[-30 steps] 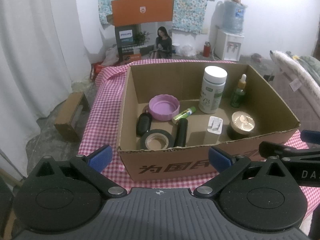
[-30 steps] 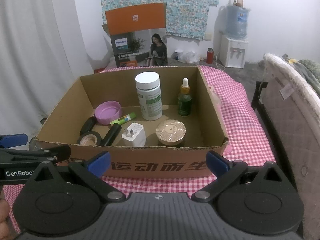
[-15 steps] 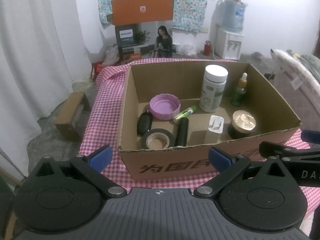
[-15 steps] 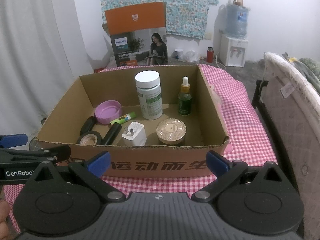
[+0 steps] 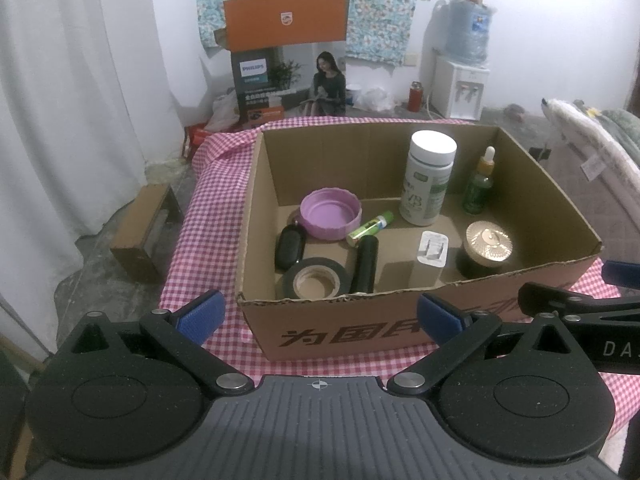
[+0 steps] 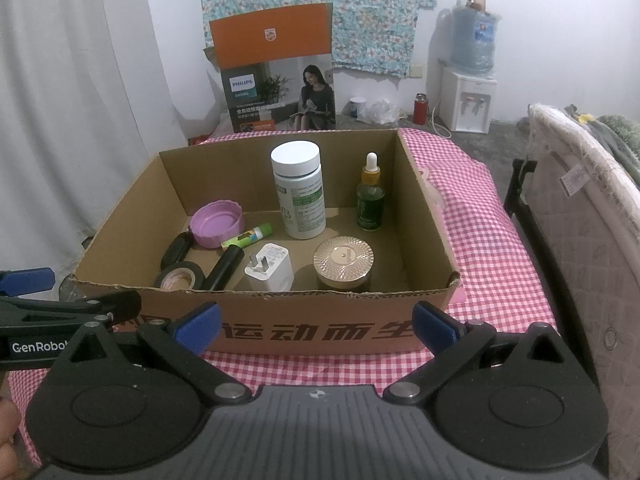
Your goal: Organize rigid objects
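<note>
An open cardboard box (image 5: 400,328) (image 6: 304,332) stands on a pink checked cloth. Inside are a white pill bottle (image 5: 429,178) (image 6: 299,194), a green dropper bottle (image 5: 479,188) (image 6: 370,196), a gold-lidded jar (image 5: 486,248) (image 6: 343,262), a white charger plug (image 5: 431,252) (image 6: 269,268), a purple lid (image 5: 330,218) (image 6: 217,222), a green tube (image 5: 370,227), a black tape roll (image 5: 314,282) (image 6: 180,278) and black cylinders (image 5: 366,262). My left gripper (image 5: 320,316) and right gripper (image 6: 316,322) hover open before the box's near wall, holding nothing.
A Philips carton (image 5: 286,76) leans on the far wall beside a water dispenser (image 5: 462,84). A small wooden stool (image 5: 144,232) sits on the floor at left. A mattress edge (image 6: 580,216) borders the table at right. White curtain hangs at left.
Both views sit marginally higher over the box than a second ago; the box contents and both open grippers are otherwise unchanged.
</note>
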{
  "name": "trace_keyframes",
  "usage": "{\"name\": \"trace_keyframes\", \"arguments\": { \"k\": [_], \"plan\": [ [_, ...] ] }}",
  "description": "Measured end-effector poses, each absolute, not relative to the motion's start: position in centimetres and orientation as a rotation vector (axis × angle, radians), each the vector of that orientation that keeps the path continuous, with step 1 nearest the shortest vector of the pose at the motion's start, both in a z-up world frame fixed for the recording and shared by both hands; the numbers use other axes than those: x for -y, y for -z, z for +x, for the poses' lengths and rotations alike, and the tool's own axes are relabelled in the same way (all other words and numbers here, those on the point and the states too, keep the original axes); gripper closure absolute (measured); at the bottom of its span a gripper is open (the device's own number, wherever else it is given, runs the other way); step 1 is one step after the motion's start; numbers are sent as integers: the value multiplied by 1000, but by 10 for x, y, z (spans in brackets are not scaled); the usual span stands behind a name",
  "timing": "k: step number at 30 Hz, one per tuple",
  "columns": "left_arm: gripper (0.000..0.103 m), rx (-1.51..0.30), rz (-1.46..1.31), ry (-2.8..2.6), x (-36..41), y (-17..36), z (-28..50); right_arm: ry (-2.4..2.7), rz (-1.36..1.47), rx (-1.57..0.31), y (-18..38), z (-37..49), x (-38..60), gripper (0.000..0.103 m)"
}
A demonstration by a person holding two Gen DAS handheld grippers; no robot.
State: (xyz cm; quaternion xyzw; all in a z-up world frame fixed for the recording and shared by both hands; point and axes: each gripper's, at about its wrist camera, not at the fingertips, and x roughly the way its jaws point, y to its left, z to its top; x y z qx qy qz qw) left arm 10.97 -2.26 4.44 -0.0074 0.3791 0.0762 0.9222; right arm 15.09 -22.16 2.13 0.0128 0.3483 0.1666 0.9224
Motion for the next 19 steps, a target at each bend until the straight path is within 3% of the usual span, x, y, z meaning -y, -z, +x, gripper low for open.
{"name": "trace_keyframes", "arguments": {
  "k": [19],
  "plan": [
    [0, -780, -16, -157, 22, -45, 109, -343, 29, -717, -21, 150, 221, 0]
  ]
}}
